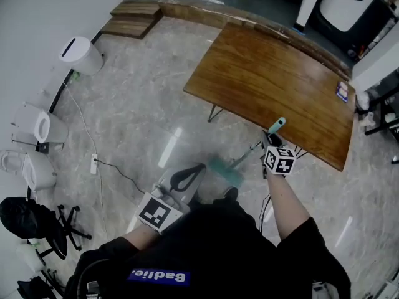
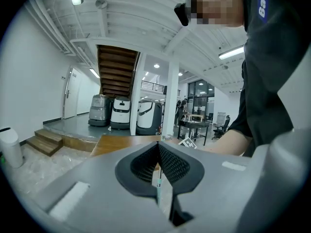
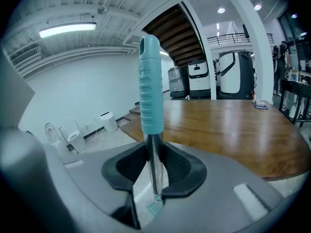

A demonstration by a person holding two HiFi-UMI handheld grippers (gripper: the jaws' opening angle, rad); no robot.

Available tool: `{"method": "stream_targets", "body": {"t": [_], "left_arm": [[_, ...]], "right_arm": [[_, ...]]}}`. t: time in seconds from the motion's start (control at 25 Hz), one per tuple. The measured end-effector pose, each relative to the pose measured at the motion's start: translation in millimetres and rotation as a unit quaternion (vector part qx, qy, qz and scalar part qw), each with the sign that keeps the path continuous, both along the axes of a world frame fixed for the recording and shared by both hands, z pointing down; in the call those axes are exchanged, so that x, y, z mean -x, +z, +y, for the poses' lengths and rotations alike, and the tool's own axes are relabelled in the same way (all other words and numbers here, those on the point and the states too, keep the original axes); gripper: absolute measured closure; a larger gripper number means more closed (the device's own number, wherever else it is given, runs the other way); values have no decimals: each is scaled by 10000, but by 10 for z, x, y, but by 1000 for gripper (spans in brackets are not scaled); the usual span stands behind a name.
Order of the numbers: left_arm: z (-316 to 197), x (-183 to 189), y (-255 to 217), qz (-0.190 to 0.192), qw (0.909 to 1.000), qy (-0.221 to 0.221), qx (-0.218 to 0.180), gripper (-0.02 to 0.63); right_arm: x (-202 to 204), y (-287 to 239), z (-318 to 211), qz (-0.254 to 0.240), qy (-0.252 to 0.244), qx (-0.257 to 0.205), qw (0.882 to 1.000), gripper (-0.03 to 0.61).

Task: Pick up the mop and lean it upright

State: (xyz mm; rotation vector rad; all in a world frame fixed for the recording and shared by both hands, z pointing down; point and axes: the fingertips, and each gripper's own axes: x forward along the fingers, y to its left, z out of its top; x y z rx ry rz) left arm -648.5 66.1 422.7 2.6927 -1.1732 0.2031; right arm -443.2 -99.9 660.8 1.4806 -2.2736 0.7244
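To the left, against the wall and well away from the desk [image 1: 268, 80], stood a white bin [image 1: 81, 56]. A power strip [image 1: 94, 164] lay nearby, its cable trailing across the pale, glossy stone floor [image 1: 137, 104].

The left gripper [image 1: 190, 174] was held low in front of the person, off the desk's near long edge. Its jaws were pressed together with nothing caught between them. I took it for the spare hand, kept out of the way while the other did the work.

Just right of it was the mop [image 3: 151, 120]. Its head sat on the floor out from the near edge, and its shaft slanted up towards that edge. The right gripper [image 3: 154, 154] was clamped on the bare metal shaft directly below the teal grip. To my eye that high hold made sense: with the head planted as a pivot, a grip near the top gives the most leverage to stand the shaft up. The near edge looked the handiest thing to rest it against. On so slick a floor, though, the head might slide.

The desk top was brown polished wood, bare except for a small card-like item [image 1: 341, 91] near its right corner. Beyond the far edge were low wooden steps [image 1: 134, 18] and some parked white machines [image 2: 121, 113].
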Motion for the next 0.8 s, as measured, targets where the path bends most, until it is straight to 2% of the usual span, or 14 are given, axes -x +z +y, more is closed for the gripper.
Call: {"method": "stream_targets", "body": {"t": [0.4,0.8], "left_arm": [[68,158,-67,262,9974,645,-205,594],[146,263,-175,463,9889,1347,-423,594]], "right_arm": [[77,-248,520,188,398,-181,9989,468],[21,-742,786,367,1050,-616,9919,468]]}}
